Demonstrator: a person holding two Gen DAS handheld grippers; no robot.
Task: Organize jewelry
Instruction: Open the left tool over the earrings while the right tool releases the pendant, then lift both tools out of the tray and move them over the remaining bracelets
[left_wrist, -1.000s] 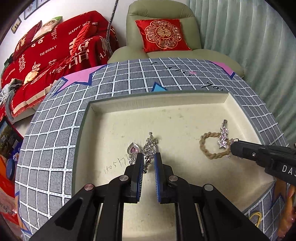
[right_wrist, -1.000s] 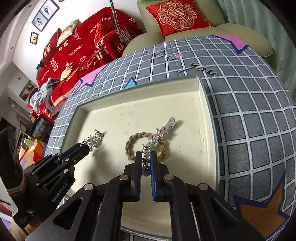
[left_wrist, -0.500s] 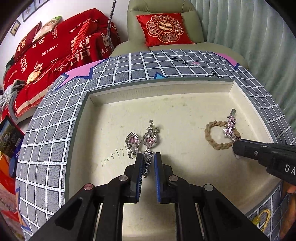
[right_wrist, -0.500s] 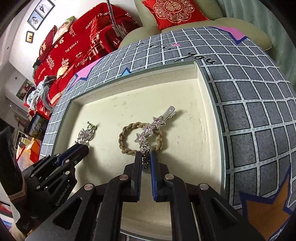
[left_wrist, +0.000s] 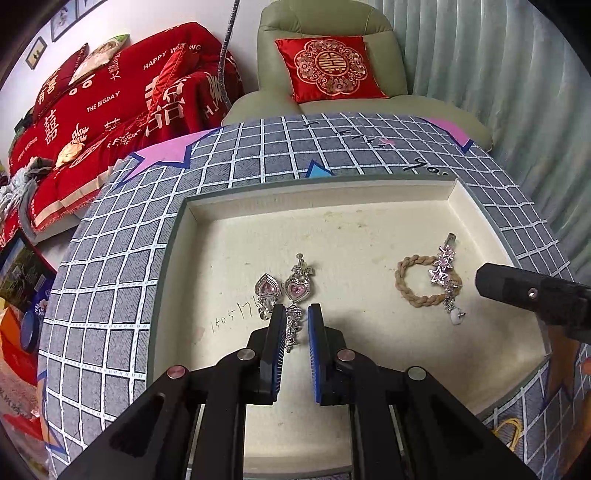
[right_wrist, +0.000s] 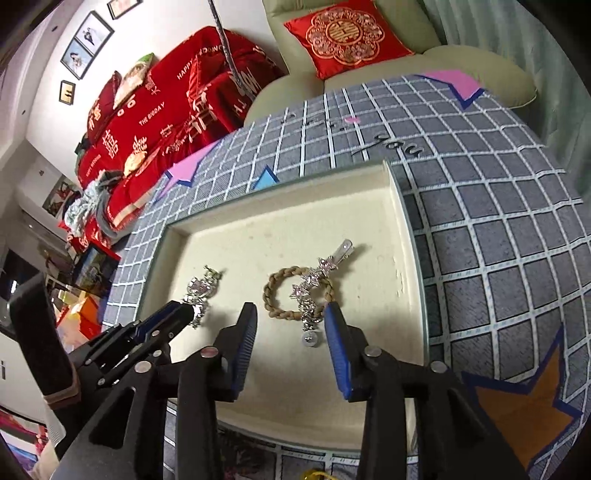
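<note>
Since a second ago the right gripper (right_wrist: 291, 314) has let go of the star hair clip (right_wrist: 314, 284); its fingers are opening, nothing pressed between them. Left wrist view: left gripper (left_wrist: 296, 314) fingers narrow, pinching a heart earring (left_wrist: 295, 291) in the tray (left_wrist: 332, 192). Right wrist view: clip lies across the braided hair tie (right_wrist: 280, 314) at twelve o'clock from the fingers.

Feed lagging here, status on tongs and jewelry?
Left tongs shut on silver pink-heart earring. Right tongs opening, silver star hair clip released onto braided tan hair tie. Nothing blocking.
</note>
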